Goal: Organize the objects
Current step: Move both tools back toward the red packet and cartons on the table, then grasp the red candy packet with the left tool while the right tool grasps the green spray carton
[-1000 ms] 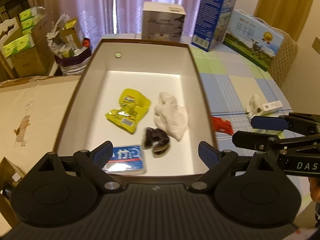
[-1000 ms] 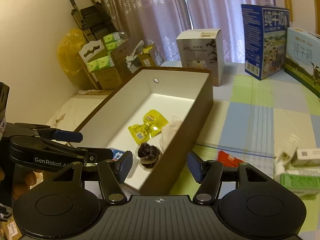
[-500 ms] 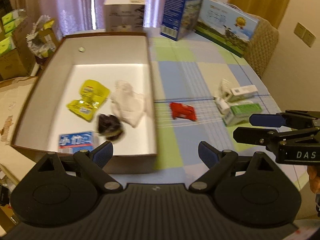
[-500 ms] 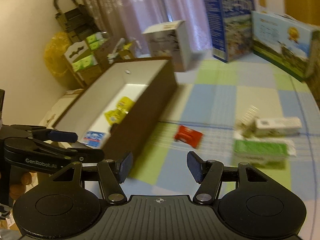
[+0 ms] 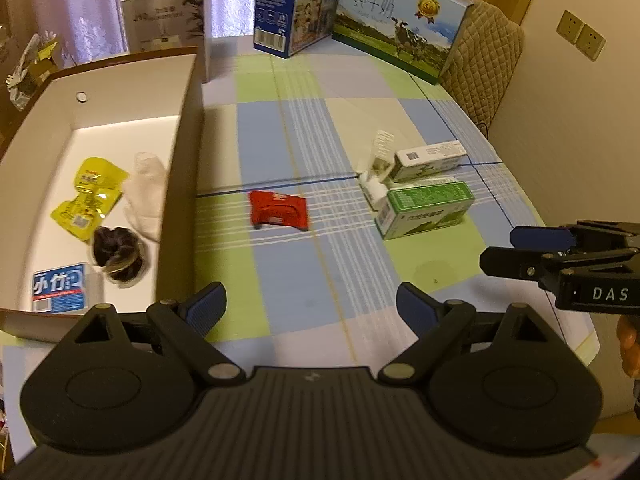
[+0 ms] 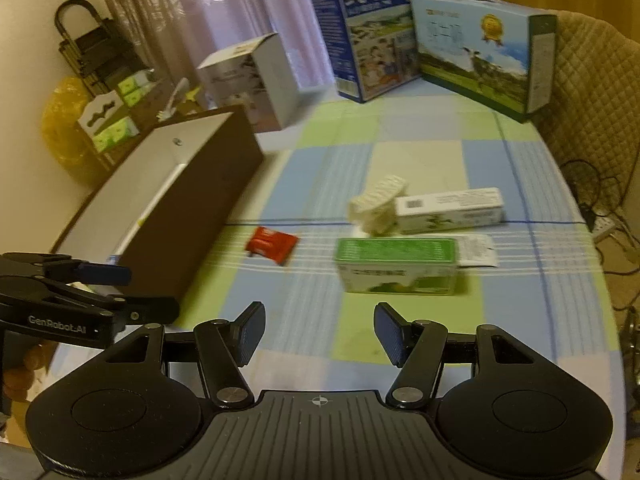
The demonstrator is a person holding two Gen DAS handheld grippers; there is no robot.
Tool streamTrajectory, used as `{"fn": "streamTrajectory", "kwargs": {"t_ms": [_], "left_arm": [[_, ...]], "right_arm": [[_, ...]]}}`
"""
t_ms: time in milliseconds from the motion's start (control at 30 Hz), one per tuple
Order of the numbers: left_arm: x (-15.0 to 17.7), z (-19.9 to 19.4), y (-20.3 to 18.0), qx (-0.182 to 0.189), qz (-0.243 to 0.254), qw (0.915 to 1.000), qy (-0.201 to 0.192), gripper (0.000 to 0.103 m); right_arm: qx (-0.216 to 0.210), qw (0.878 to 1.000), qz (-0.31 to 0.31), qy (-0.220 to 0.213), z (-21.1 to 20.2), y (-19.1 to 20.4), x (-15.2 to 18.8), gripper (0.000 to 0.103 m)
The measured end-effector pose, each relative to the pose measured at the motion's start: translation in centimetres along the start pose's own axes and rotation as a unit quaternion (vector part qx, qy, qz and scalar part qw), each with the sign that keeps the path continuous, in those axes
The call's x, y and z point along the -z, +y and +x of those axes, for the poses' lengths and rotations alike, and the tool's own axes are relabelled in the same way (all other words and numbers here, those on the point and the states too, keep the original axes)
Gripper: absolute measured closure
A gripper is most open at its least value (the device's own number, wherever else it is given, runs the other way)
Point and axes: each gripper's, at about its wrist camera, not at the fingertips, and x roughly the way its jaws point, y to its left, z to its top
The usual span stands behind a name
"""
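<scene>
A brown box with a white inside (image 5: 182, 152) (image 6: 192, 204) stands at the left and holds a yellow packet (image 5: 90, 196), a white cloth (image 5: 146, 196), a dark scrunchie (image 5: 118, 254) and a blue packet (image 5: 60, 286). On the checked cloth lie a red packet (image 5: 278, 210) (image 6: 272, 245), a green carton (image 5: 426, 208) (image 6: 396, 264), a white carton (image 5: 430, 158) (image 6: 450, 208) and a pale blister pack (image 5: 376, 166) (image 6: 376, 202). My left gripper (image 5: 311, 306) hangs open over the table, short of the red packet. My right gripper (image 6: 319, 330) is open and empty, short of the green carton.
Large milk boxes (image 5: 400, 16) (image 6: 360, 28) and a grey-white box (image 5: 168, 20) stand at the table's far edge. A quilted chair back (image 5: 484, 56) is at the far right. Shelves and tissue packs (image 6: 112, 96) crowd the room on the left.
Both grippers have swung right, away from above the box and out over the checked cloth. The loose packets and cartons now lie ahead of them. Neither pair of jaws has changed width.
</scene>
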Motion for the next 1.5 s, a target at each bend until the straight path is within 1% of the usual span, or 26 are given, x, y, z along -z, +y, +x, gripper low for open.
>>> {"fn": "streamTrajectory", "kwargs": {"t_ms": [200,333,533,667,800,867,967,1100,1200,1300,1367,1500], "left_arm": [[-0.3,2.0,-1.5,-0.007,-0.007,0.9999,0.011,0.014],[-0.3,3.3,-1.7,-0.016,-0.017,0.9996,0.018,0.014],[-0.7,5.4,-1.8,-0.035,-0.03,0.9986,0.024,0.014],[-1.1,6.4,-1.7,-0.041,-0.037,0.998,0.03,0.014],[-1.5,7.3,-1.5,-0.049,-0.04,0.9972,0.038,0.014],[-1.7,7.6,-1.3,-0.052,-0.04,0.997,0.041,0.014],[-1.9,7.9,-1.1,-0.054,-0.041,0.9967,0.044,0.014],[-2.0,8.4,-0.9,-0.054,-0.041,0.9965,0.049,0.014],[-2.0,8.7,-0.7,-0.054,-0.041,0.9963,0.052,0.014],[-2.0,9.0,-0.5,-0.054,-0.042,0.9962,0.055,0.014],[-2.0,9.1,-0.4,-0.053,-0.041,0.9961,0.056,0.014],[-2.1,9.4,-0.4,-0.052,-0.039,0.9962,0.058,0.014]], "right_arm": [[0.027,1.0,-0.004,0.004,0.8,-3.1,0.0,0.045],[0.029,0.999,-0.015,-0.001,1.7,-5.1,-0.5,0.045],[0.031,0.998,-0.05,-0.005,3.5,-7.1,-2.1,0.045],[0.012,0.998,-0.058,-0.012,5.1,-8.1,-3.5,0.045],[-0.03,0.998,-0.047,-0.013,7.0,-9.4,-4.8,0.045],[-0.043,0.998,-0.044,-0.008,7.9,-9.9,-5.3,0.045],[-0.074,0.996,-0.05,0.005,9.1,-10.4,-5.6,0.045],[-0.091,0.993,-0.07,0.034,9.6,-10.1,-5.3,0.045],[-0.097,0.988,-0.103,0.06,9.0,-8.9,-4.4,0.045],[-0.084,0.983,-0.144,0.074,8.6,-7.4,-3.3,0.045],[-0.062,0.981,-0.172,0.068,8.5,-6.3,-2.7,0.045],[-0.053,0.969,-0.229,0.081,9.0,-4.4,-1.7,0.045]]}}
